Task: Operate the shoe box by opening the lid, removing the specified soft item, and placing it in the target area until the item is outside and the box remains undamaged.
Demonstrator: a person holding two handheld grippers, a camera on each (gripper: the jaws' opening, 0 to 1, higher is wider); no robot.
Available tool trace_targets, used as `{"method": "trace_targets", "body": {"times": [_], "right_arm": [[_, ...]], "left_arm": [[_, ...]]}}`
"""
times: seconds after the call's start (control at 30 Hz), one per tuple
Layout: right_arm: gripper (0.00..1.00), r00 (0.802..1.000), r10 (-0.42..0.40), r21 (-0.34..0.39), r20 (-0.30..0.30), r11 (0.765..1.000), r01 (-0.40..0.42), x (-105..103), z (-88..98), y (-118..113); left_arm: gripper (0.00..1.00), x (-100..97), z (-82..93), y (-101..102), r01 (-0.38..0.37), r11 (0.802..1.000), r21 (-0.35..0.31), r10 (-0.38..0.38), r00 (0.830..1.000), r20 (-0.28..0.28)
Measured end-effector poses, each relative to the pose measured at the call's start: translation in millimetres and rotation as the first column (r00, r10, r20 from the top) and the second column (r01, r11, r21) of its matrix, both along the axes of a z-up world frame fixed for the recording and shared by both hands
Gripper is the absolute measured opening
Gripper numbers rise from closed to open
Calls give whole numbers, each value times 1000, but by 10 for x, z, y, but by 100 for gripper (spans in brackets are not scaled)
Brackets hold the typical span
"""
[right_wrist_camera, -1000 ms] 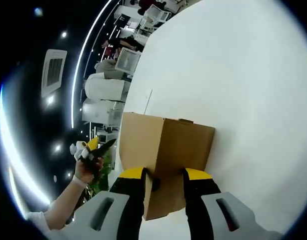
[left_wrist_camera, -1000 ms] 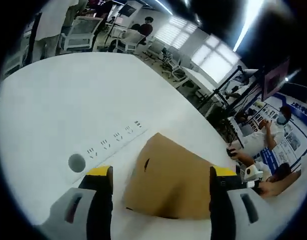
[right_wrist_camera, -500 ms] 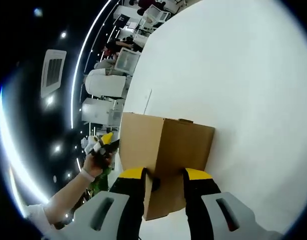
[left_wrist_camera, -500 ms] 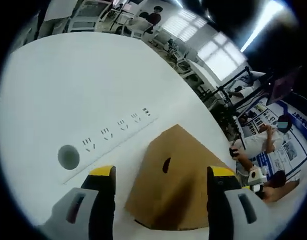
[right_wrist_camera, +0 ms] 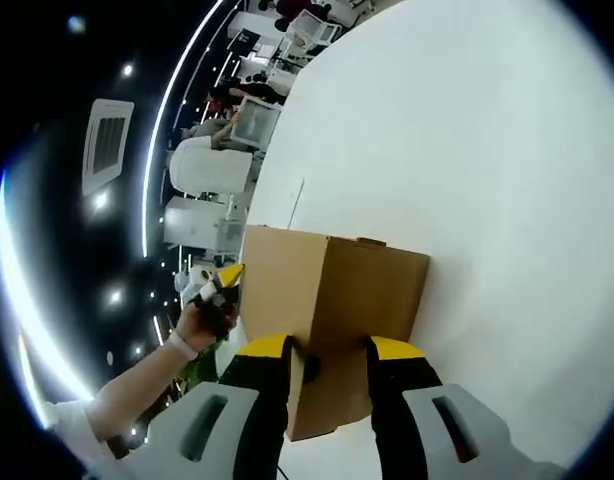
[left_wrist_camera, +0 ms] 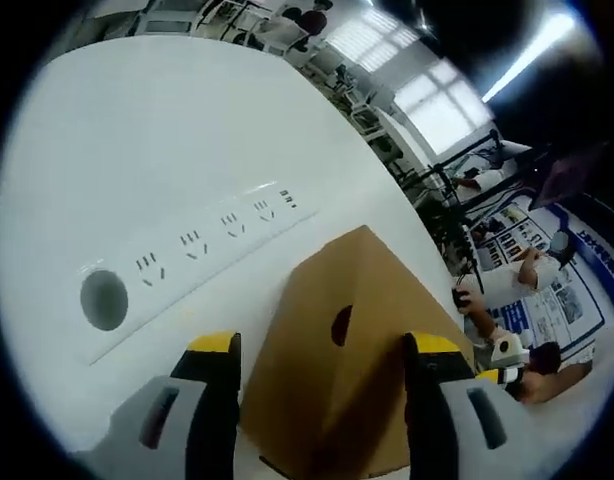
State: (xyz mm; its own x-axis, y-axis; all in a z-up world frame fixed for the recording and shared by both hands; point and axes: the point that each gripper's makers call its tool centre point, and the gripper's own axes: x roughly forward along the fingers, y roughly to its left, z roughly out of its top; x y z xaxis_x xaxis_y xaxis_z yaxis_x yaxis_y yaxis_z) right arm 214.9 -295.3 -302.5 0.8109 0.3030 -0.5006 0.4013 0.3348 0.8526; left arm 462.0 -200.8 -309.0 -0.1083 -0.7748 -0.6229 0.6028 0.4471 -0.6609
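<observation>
A: Change since the earlier frame?
B: Left gripper [left_wrist_camera: 322, 350] has closed in on the shoe box [left_wrist_camera: 352, 360]; jaws wide, straddling its corner edge, which points at the camera.
A: Left gripper view, other items?
B: White table [left_wrist_camera: 137, 150], socket strip [left_wrist_camera: 187, 265].
A: Right gripper view?
B: Right gripper [right_wrist_camera: 327, 358] narrow, clamping the box's [right_wrist_camera: 332, 290] vertical corner; a hand [right_wrist_camera: 202, 315] carries the left gripper beside the lidded box.

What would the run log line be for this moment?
stage: lid not opened | shoe box: closed on table | right gripper: clamped on box corner | left gripper: open, straddling box end
</observation>
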Motion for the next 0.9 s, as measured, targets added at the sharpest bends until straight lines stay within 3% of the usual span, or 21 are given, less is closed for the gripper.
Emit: {"method": "trace_targets", "body": {"times": [0.23,0.37,0.9], "right_arm": [[29,1000,-5,-5,3,1000,5,4,6,6],[29,1000,-9,-7,4,1000,9,6,3,9],[29,1000,-25,-18,11,1000,25,8,-3,10]], "left_arm": [[66,-12,-2,-27,-14,1000,-9,13,1000,-26],[52,-66,74,-78,12,999,-49,-15,998,-56],[51,-83,71,-76,-1,999,-52,-3,998,-68]]}}
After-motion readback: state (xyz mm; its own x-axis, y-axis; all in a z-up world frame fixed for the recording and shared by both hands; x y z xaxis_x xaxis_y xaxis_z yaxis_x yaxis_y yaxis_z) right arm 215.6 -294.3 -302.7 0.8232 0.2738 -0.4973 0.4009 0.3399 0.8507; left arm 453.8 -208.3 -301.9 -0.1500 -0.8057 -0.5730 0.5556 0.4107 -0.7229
